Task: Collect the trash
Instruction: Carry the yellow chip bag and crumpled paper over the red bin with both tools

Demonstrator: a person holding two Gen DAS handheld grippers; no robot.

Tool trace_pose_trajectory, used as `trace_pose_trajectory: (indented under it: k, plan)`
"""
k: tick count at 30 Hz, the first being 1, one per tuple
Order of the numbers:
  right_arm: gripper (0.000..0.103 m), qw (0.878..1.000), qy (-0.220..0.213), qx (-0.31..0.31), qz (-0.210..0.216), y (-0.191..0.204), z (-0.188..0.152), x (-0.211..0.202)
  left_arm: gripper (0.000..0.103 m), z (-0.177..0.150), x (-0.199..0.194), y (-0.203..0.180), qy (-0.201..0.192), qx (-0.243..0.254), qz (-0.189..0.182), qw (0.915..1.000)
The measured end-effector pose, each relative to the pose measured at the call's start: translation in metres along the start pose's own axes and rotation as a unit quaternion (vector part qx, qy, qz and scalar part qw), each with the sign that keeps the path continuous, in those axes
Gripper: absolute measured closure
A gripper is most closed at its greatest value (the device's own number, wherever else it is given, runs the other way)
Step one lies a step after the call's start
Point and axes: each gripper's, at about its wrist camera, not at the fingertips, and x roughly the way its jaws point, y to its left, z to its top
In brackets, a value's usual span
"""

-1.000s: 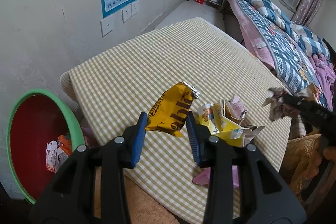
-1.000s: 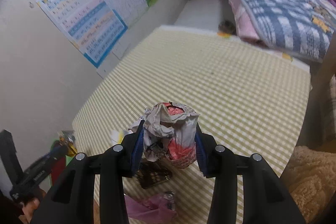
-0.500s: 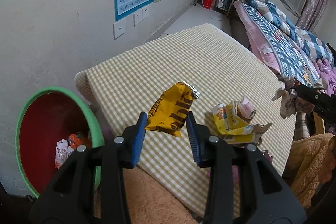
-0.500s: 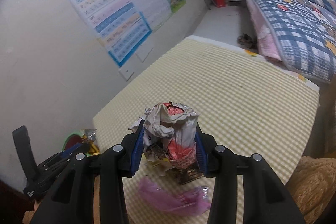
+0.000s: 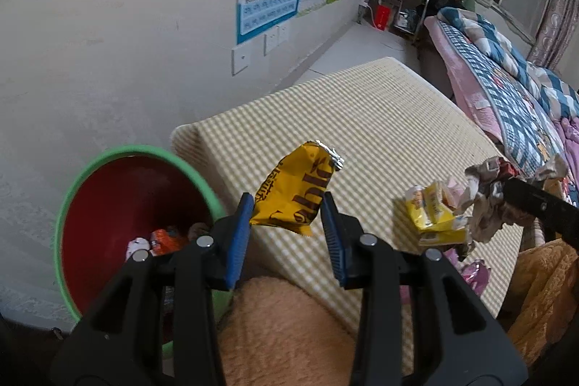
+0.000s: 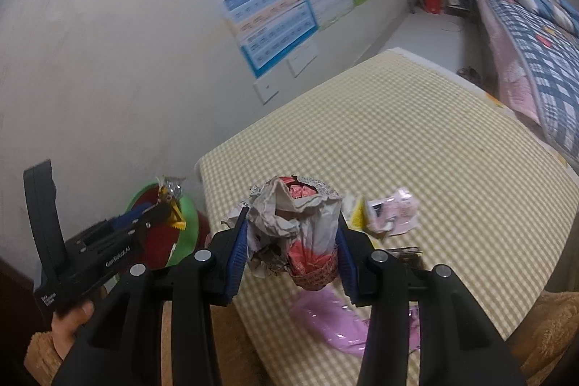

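My left gripper (image 5: 287,223) is shut on a yellow snack wrapper (image 5: 296,190) and holds it in the air by the table's near left corner, just right of the green-rimmed red bin (image 5: 119,215). The bin holds a few wrappers (image 5: 159,239). My right gripper (image 6: 293,241) is shut on a crumpled white and red paper wad (image 6: 296,230) above the checked table (image 6: 416,147). In the right wrist view the left gripper (image 6: 164,208) hangs over the bin (image 6: 188,223). In the left wrist view the right gripper's wad (image 5: 485,201) shows at the right.
On the table lie a crumpled yellow and white wrapper (image 5: 434,215), a pink and white wrapper (image 6: 394,210) and a dark wrapper (image 6: 409,257). A pink plastic bag (image 6: 333,321) hangs at the near edge. A wall is close on the left, a bed (image 5: 506,74) on the right.
Both grippers have moved left toward the bin with their trash still held. The bin now sits closer and larger in the left wrist view.
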Motion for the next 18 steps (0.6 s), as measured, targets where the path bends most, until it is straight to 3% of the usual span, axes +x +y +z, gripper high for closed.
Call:
trace_pose_trajectory:
  k: [18]
  plan:
    - [0.061,0.996,0.04,-0.085,0.013,0.066,-0.006,0.04,0.067,-0.022,0.004,0.057,0.012,-0.046,0.023,0.9986]
